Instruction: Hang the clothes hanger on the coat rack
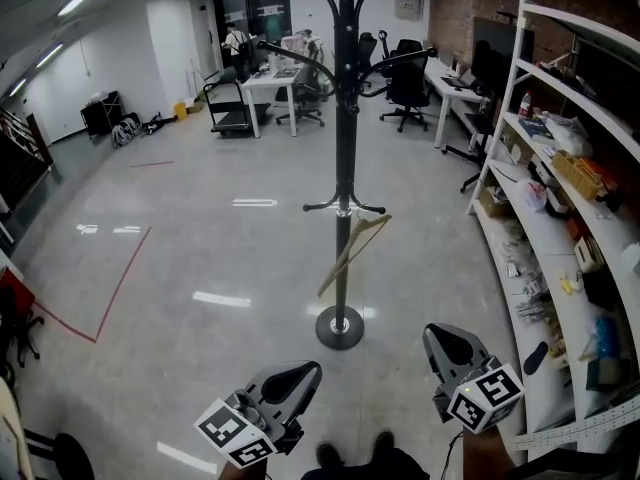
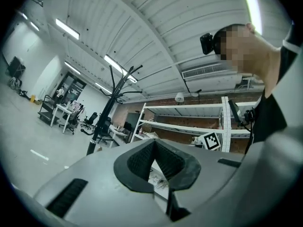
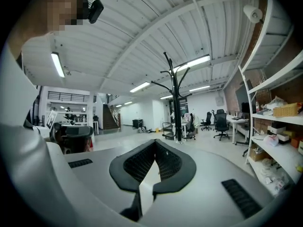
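Note:
A black coat rack (image 1: pixel 345 118) stands on a round base in the middle of the floor. A light wooden clothes hanger (image 1: pixel 353 252) hangs tilted from one of its low hooks, close to the pole. Both grippers are low in the head view, well short of the rack. My left gripper (image 1: pixel 305 370) and right gripper (image 1: pixel 437 333) point toward it, each with jaws together and nothing held. The left gripper view shows the left gripper (image 2: pixel 158 162) empty and the rack (image 2: pixel 102 122) far off. The right gripper (image 3: pixel 154 167) is also empty in its own view, with the rack (image 3: pixel 176 103) beyond.
White shelves (image 1: pixel 540 218) loaded with small items run along the right side. Desks (image 1: pixel 270 83) and office chairs (image 1: pixel 408 83) stand at the back. A red tape line (image 1: pixel 115 288) marks the floor at left. The person's shoes (image 1: pixel 355 455) show at the bottom edge.

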Available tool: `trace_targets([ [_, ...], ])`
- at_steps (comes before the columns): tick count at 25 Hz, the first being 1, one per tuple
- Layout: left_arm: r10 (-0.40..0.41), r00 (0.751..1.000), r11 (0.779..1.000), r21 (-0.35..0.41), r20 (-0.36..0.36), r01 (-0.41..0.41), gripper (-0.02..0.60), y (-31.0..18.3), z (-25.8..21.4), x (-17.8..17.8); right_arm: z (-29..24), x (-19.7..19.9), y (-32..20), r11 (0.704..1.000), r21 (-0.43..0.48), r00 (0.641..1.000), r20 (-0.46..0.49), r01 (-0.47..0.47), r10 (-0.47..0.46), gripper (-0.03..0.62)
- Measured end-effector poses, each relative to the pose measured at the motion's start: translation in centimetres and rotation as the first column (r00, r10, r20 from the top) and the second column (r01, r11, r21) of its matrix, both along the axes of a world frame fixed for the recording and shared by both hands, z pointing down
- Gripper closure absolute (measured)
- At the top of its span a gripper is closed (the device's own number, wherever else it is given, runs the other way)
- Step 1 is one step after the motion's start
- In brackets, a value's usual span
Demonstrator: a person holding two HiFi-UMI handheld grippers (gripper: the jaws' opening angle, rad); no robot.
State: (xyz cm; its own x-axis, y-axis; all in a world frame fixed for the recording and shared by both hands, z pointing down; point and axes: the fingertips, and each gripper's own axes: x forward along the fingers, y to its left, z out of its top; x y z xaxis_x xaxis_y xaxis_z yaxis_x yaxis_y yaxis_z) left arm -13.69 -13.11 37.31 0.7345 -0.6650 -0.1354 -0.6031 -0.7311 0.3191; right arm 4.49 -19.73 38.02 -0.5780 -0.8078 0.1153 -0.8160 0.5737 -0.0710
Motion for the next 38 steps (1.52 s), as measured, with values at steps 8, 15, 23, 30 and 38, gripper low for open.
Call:
trace_targets([
  [8,-0.037,0.999,0.998,0.044,0.038,0.036,0.581,7.5,-1.5,3.6,-0.2,1.4,7.7,1.0,0.018,0.999,0.035,0.017,-0.017,0.589],
  [15,-0.135,0.985,0.991,0.03,0.109,0.133,0.58,16.4,-1.8,8.2,-0.6,6.3,16.9,0.994,0.04,0.995,-0.008,0.097,-0.097,0.589],
  [23,-0.185,0.965,0.982,0.012,0.187,0.186,0.58,25.1,-1.8,10.5,-1.9,8.9,24.9,0.99,0.075,0.992,0.026,0.119,-0.121,0.589],
  [30,-0.214,0.963,0.977,0.039,0.163,0.211,0.581,31.9,-1.8,8.2,-3.4,7.6,31.7,0.99,0.124,0.996,0.046,0.065,-0.071,0.589],
  [38,-0.172,0.97,0.984,-0.014,0.172,0.177,0.58,42.4,0.9,2.3,-1.4,1.6,43.1,0.993,0.101,0.998,0.008,0.062,-0.063,0.589],
])
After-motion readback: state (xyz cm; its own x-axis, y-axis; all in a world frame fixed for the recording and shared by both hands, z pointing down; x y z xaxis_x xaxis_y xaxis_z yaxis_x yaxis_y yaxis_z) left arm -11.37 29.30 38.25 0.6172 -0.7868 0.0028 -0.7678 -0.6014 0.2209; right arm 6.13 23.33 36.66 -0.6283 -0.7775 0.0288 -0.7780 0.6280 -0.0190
